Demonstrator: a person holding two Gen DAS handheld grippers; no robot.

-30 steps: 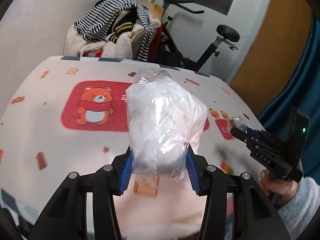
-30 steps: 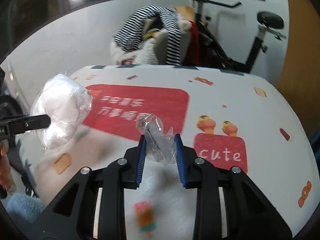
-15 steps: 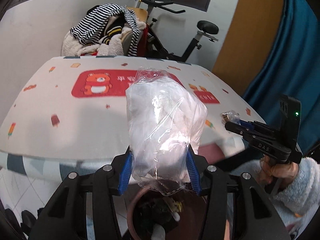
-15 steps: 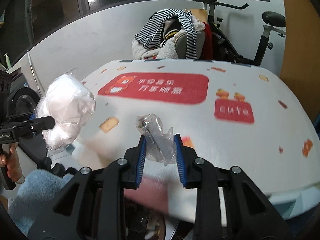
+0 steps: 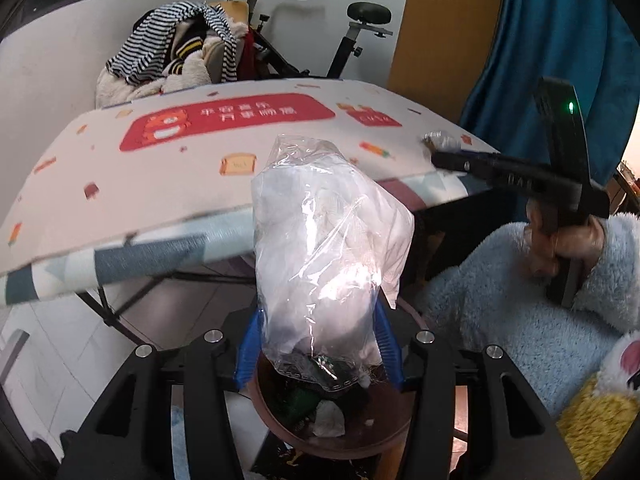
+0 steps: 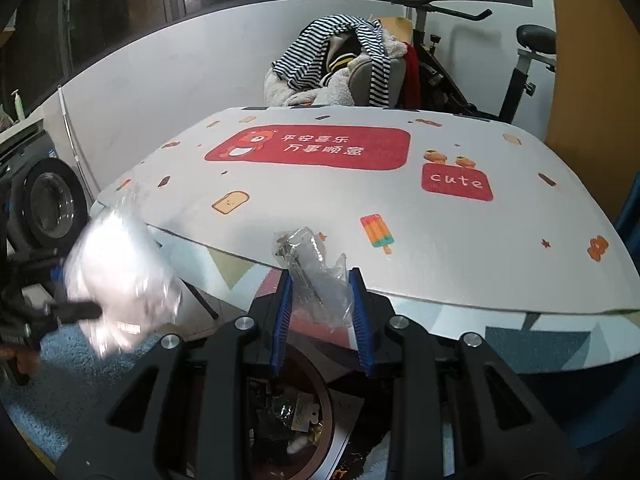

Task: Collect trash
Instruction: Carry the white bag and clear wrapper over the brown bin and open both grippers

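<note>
Left tool (image 5: 318, 350): blue pads pinching the lower part of a clear plastic bag (image 5: 328, 248) stuffed with white crumpled material; bag stands upright out of the tool. Tool hangs directly over the round brown trash bin (image 5: 384, 436), which already holds dark and white scraps. Bag bottom sits just above the bin's opening.

Right tool (image 6: 320, 312): pads pressed onto a small crinkled clear wrapper (image 6: 316, 276), which sticks up between them. Bin (image 6: 320, 396) visible beneath this tool too, below the bench edge (image 6: 480, 304). In the left view the right tool appears at the side, gripped by a hand (image 5: 560, 240) in a fluffy light-blue sleeve (image 5: 520, 300), raised near the bench's corner.

Bench carries a white printed cloth with a red bear panel (image 6: 308, 148). Behind it: chair piled with striped clothes (image 6: 340, 64), exercise bike (image 6: 520, 68).

Change over the last second: both tools were over the bench top with their loads; they have since drawn back past the near edge and dropped lower. Bin, unseen at first, now fills the space under both tools. Both grips unchanged.
</note>
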